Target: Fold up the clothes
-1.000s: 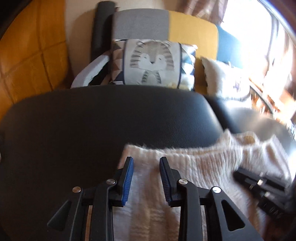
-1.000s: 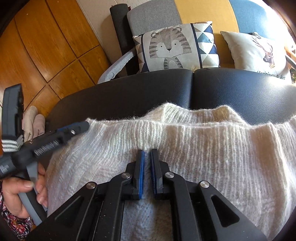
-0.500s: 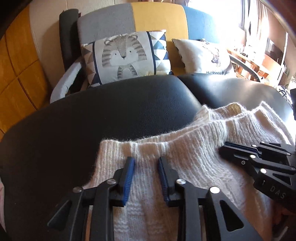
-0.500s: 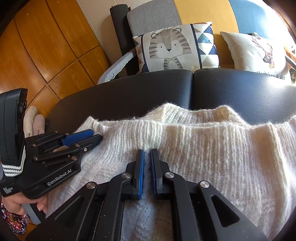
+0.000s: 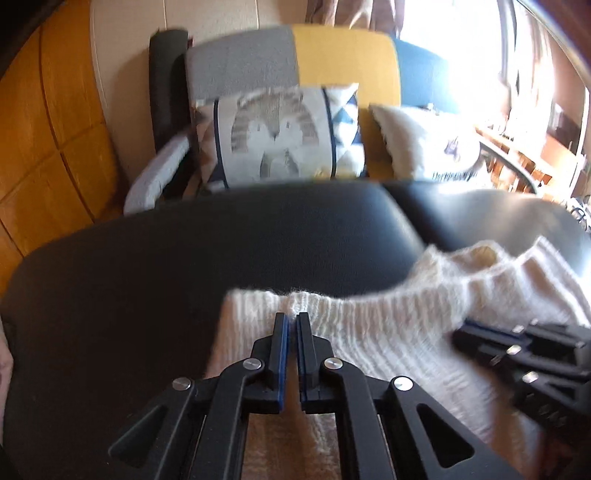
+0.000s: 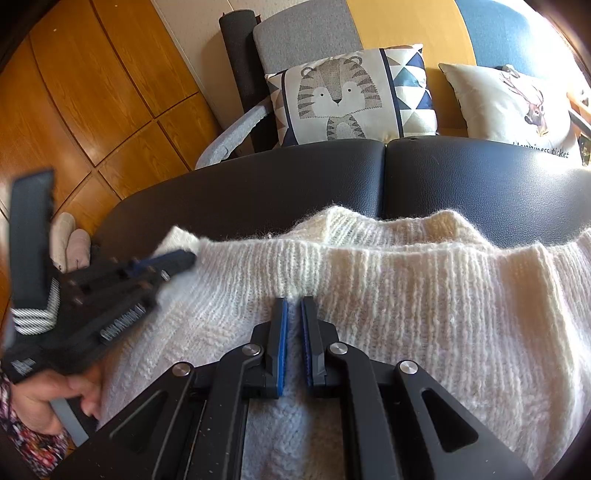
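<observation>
Cream knit sweater (image 6: 424,295) lies spread on the black padded bench (image 6: 295,184), ribbed edge toward the far side, a second layer bunched behind it near the seam between the two cushions. Fuzzy yarn, coarse ribs, a flatter textured weave nearer me. My left gripper (image 5: 291,321) sits at the sweater's left corner by the rib; its jaws are closing, almost together, with a tuft of the knit pinched between the blue pads. My right gripper (image 6: 294,306) is further along the same edge, jaws nearly together on a fold of the knit, wool showing in the thin gap. From the right view my left hand (image 6: 48,398) grips its handle low at the left, patterned sleeve at the wrist. Left view is blurred. Beyond the bench: a sofa (image 6: 406,26) in grey, yellow and blue panels, a tiger cushion (image 6: 351,96), a deer cushion (image 6: 517,103). Wood panels (image 6: 92,92) to the left, pale slippers (image 6: 70,240) below them. Bright window (image 5: 480,74) at the right. Bench surface ahead of the sweater is bare.
</observation>
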A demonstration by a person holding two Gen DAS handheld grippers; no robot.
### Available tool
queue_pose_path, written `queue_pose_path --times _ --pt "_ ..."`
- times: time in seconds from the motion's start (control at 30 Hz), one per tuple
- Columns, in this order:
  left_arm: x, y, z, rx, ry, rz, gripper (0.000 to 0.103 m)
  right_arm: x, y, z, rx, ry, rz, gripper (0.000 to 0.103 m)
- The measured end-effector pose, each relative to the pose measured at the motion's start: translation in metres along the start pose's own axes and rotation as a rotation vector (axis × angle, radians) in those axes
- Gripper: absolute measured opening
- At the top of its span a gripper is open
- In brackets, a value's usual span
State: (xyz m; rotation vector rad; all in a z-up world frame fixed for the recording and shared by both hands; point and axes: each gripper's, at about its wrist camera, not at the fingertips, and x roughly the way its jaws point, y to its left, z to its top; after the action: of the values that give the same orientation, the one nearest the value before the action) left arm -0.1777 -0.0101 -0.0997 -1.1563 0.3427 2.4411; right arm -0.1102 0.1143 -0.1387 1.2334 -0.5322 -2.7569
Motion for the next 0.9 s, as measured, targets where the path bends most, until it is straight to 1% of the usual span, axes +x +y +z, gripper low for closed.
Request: queue_pose_path --times 0.03,0.07,0.1,0.17,0.2,0.27,0.37,0.43,0.47,0.5,0.6,0.63,0.67,0.73,0.9 --pt "0.003 0.001 -0.002 -0.008 -0.005 0.005 0.008 0.000 0.000 0.000 0.000 0.000 0.000 0.007" --pt "0.000 0.000 -0.002 -0.005 -0.023 0.015 0.011 0.000 0.000 0.000 0.000 0.000 0.000 0.007" --pt "-0.002 0.000 -0.002 -0.001 -0.023 0.021 0.017 0.000 0.000 0.000 0.000 0.000 0.000 0.007" --pt "-0.005 0.000 -0.004 0.007 -0.022 0.034 0.019 0.000 0.000 0.000 0.000 -0.001 0.000 0.007" --pt "-0.007 0.004 -0.004 -0.011 -0.028 0.031 0.023 0.000 0.000 0.000 0.000 -0.002 0.000 0.007" --pt "-0.013 0.015 -0.005 -0.081 -0.037 0.014 0.023 0.000 0.000 -0.001 -0.001 -0.002 -0.001 0.007" --pt "-0.032 0.035 -0.008 -0.217 -0.078 0.036 0.022 0.000 0.001 0.000 -0.002 -0.002 -0.002 0.007" --pt "-0.048 0.045 -0.018 -0.315 -0.108 0.000 0.022 0.000 0.001 0.000 -0.003 -0.002 -0.004 0.007" --pt "-0.052 0.046 -0.021 -0.348 -0.116 -0.045 0.022 0.000 0.001 0.000 -0.003 -0.003 -0.004 0.007" --pt "-0.052 0.045 -0.021 -0.359 -0.116 -0.087 0.022 0.000 0.001 0.000 -0.003 -0.003 -0.004 0.007" --pt "-0.042 0.021 -0.011 -0.260 -0.061 -0.134 0.022 0.001 0.001 0.000 -0.002 -0.003 -0.003 0.007" --pt "-0.037 0.011 -0.006 -0.223 -0.037 -0.119 0.022 0.001 0.001 0.000 -0.001 -0.003 -0.002 0.007" --pt "-0.030 0.004 -0.004 -0.193 -0.017 -0.088 0.022 0.001 0.001 0.000 0.000 -0.003 -0.002 0.007" --pt "-0.019 -0.001 -0.003 -0.153 0.003 -0.003 0.022 0.000 0.001 0.000 0.000 -0.004 -0.001 0.007" --pt "-0.017 0.005 -0.010 -0.165 -0.029 -0.030 0.023 0.001 0.002 -0.001 0.000 -0.006 -0.001 0.007"
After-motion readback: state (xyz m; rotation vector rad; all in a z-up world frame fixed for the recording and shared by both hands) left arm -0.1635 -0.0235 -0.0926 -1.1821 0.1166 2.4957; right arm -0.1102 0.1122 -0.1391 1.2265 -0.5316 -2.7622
